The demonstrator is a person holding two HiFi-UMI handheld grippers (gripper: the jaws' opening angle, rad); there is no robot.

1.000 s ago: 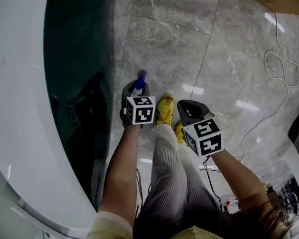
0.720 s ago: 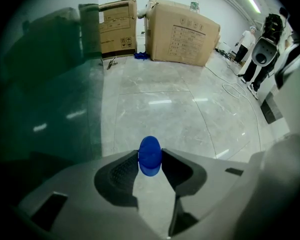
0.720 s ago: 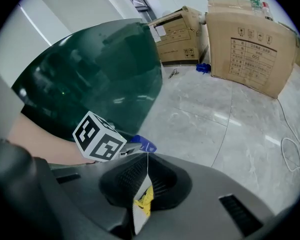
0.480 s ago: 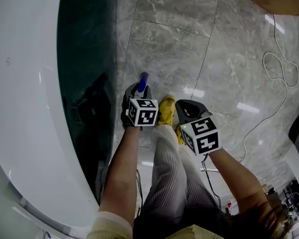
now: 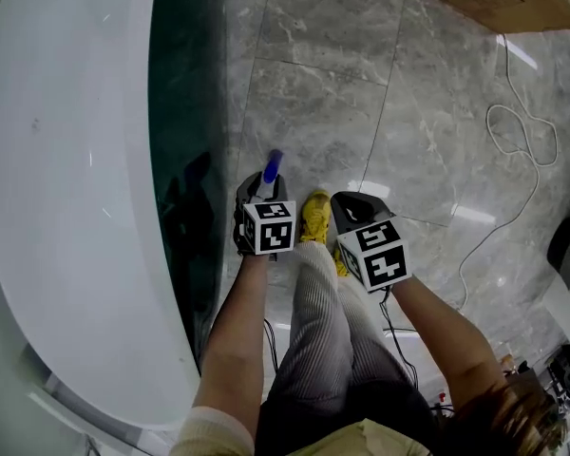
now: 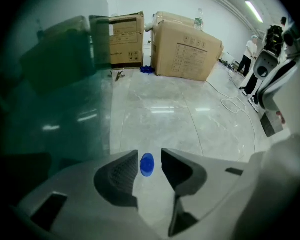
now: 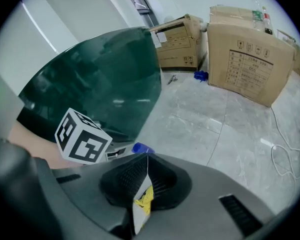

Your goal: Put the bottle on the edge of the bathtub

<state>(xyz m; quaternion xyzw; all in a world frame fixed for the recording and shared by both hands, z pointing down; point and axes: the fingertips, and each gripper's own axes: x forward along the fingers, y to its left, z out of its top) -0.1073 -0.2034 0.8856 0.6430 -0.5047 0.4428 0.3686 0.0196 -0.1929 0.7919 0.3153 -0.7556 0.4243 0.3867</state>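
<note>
The left gripper (image 5: 263, 183) pinches the blue-capped bottle (image 6: 147, 164) beside the bathtub (image 5: 66, 207); it needs lifting upright onto the rim; the right gripper (image 7: 142, 176) is closed, empty.

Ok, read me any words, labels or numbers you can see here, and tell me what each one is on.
Nothing here reads clearly enough to quote.
Large cardboard box: black printed lines and symbols, too blurred to read.
Smaller cardboard box: printed lines, too small to read.
Clear bottle on the large box: label unreadable.
Marker cubes: black-and-white square patterns only, no letters or numbers.
</note>
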